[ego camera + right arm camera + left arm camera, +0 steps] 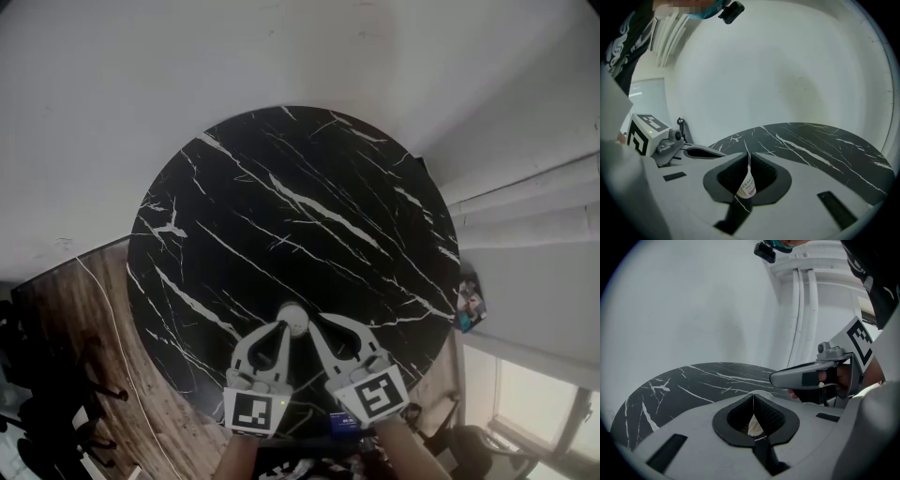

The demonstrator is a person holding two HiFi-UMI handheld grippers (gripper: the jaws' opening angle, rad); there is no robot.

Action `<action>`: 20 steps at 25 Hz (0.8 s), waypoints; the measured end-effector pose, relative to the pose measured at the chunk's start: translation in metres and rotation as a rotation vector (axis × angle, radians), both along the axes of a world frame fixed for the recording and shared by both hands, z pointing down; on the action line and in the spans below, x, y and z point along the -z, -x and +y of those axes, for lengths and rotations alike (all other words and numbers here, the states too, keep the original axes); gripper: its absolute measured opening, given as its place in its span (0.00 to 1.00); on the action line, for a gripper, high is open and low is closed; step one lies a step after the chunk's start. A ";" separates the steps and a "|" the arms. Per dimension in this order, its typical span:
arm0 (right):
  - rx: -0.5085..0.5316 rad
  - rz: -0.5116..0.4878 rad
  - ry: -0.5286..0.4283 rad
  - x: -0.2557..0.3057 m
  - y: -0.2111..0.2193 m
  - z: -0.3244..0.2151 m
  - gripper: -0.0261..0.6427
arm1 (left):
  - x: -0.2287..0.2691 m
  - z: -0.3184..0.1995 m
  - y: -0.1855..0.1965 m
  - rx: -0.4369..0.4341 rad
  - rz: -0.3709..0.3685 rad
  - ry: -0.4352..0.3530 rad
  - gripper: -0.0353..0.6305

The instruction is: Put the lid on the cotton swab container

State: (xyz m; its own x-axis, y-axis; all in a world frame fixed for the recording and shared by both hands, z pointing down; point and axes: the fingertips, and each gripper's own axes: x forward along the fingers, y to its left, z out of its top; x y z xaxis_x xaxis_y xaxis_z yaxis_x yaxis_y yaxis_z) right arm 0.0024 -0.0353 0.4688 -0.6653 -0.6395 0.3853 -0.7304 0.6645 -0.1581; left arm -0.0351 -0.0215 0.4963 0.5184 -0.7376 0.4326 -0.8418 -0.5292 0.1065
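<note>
Nearest in the head view, the two marker cubes (255, 411) are seen just past the near edge of the table (281, 187), and both tools reach inward from there.

The left gripper (282, 325) is held with its jaws brought together. In the left gripper view the tips are seen meeting in a thin line, with only the hollow behind them left open. Nothing is clamped between the tips. A pale sliver of the cotton swab container (293, 317) is glimpsed through that hollow.

The right gripper (313, 324) is likewise closed, its tips pressed against each other in the right gripper view. A strip of the container's printed label is seen through the gap behind them. The print is too small to be read. A hand (834, 378) is seen wrapped round this gripper's handle in the left gripper view.

The container is set on the table close to its near edge, and a round white top is shown from above. It is flanked by the two pairs of closed tips, the left one at its left side and the right one at its right. Both appear to be touching it. Whether the lid is already seated cannot be told.

Beyond it, the round black marble top with white veins is spread toward the far edge. A wooden floor (84, 309) is seen off the left edge.
</note>
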 end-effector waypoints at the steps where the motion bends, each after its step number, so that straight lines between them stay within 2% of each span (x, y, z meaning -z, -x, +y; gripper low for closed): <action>1: 0.000 0.000 0.001 -0.001 0.000 -0.001 0.07 | 0.000 0.000 0.000 0.000 0.000 0.000 0.07; 7: 0.006 -0.005 0.012 -0.007 0.002 -0.007 0.07 | 0.003 -0.004 -0.002 0.013 0.025 -0.023 0.07; 12: 0.046 0.036 0.052 -0.026 0.007 -0.001 0.07 | 0.002 -0.004 -0.002 0.005 0.027 -0.020 0.07; 16: 0.030 0.009 0.068 -0.029 0.007 0.000 0.07 | 0.002 -0.005 -0.001 0.009 0.053 -0.018 0.07; 20: 0.020 -0.015 0.092 -0.030 0.009 0.006 0.07 | 0.002 -0.008 0.003 -0.005 0.028 -0.032 0.07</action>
State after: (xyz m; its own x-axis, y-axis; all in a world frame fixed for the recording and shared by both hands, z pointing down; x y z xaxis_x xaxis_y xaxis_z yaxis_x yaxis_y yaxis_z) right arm -0.0068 -0.0295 0.4990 -0.6836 -0.5886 0.4316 -0.7144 0.6608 -0.2303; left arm -0.0380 -0.0296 0.4946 0.5334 -0.7482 0.3947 -0.8362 -0.5367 0.1128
